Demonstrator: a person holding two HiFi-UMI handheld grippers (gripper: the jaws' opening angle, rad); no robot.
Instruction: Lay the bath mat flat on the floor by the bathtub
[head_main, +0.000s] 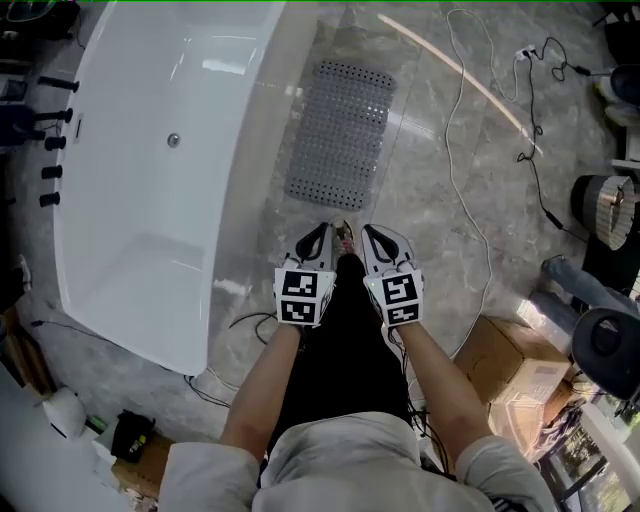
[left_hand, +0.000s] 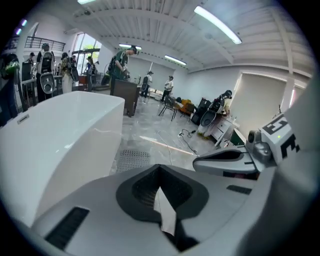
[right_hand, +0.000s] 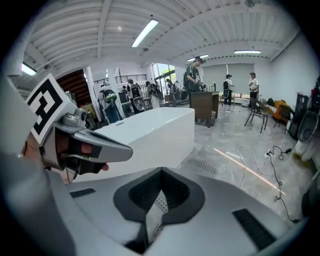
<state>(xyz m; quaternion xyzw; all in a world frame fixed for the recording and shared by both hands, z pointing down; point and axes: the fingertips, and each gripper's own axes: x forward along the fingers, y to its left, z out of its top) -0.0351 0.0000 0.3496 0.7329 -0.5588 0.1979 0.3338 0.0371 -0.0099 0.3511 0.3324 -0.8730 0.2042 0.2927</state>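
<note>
Bath mat (head_main: 340, 135): grey, perforated, rectangular; lies spread flat on the floor (head_main: 430, 210) just beside the long outer wall of the bathtub (head_main: 150, 180), its long side running along that wall; no folds or raised corners show in the head view; touched by neither tongs.

Bathtub: white, free-standing, with a round drain (head_main: 173, 140) in its basin.

Left tongs (head_main: 322, 232): held in the person's left hand, well above the floor and apart from the mat; jaws together, nothing clamped between them; marker cube (head_main: 303, 295) on top.

Right tongs (head_main: 370, 234): held in the right hand, close beside the left pair and level with it; jaws likewise together and empty; marker cube (head_main: 395, 298) on top.

Left gripper view: closed jaws in the foreground, tub wall at left, a strip of the mat on the floor beyond, the right pair alongside at right.

Right gripper view: closed jaws in the foreground, the left pair at left, tub and mat edge beyond.

Surroundings: pale cable (head_main: 460, 150) trailing over the marbled floor right of the mat; cardboard box (head_main: 510, 365) at lower right; several people (left_hand: 120, 62) standing in the far part of the room.
</note>
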